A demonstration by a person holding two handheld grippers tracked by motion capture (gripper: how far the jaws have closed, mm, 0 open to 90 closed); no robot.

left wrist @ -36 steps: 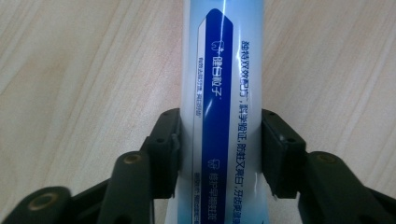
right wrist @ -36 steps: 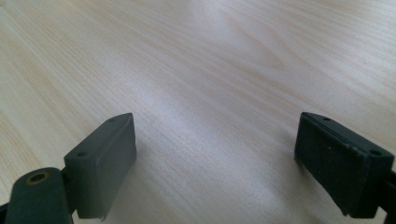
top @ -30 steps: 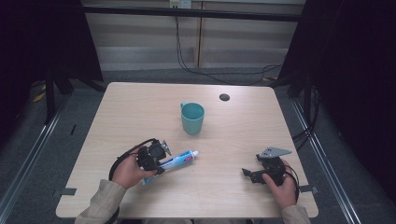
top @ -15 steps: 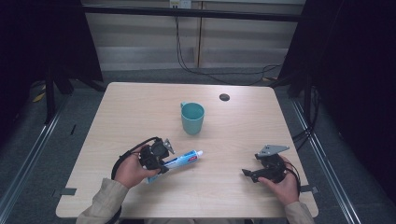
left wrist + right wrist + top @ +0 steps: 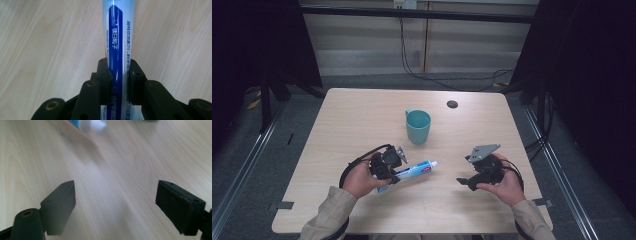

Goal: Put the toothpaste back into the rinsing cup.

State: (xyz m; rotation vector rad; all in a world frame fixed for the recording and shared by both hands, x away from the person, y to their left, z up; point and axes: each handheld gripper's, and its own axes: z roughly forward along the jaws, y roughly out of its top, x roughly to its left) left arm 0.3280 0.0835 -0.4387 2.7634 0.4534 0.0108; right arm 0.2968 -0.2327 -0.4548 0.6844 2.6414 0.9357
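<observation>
Going left to right with the teal mug [image 5: 418,126] as the anchor: the left claw [image 5: 388,165] sits nearer the person than the mug and a bit left of it, clamped on the toothpaste tube [image 5: 412,171] around the tail half. In the left gripper view the black jaws squeeze the tube [image 5: 117,50] from both sides, with the blue label running straight out between them, so the tube's long axis lines up with that claw. From above, the tube looks lifted just off the tabletop [image 5: 337,120], cap end aimed right and slightly toward the mug, white cap [image 5: 433,163] just short of the mug's near side. Further right, about as far this side of the mug as the left one, is the right claw [image 5: 464,181], jaws wide apart with nothing between them, and they've been closing a little. In the right gripper view the cap [image 5: 95,126] sits ahead and a bit left of that claw [image 5: 117,205], so I'd guess the right hand is the one lined up for the cap, coming along the tube's axis from the right. Count: one tube, one mug, two claws, plus one small dark disc [image 5: 452,104] beyond the mug to the right.
</observation>
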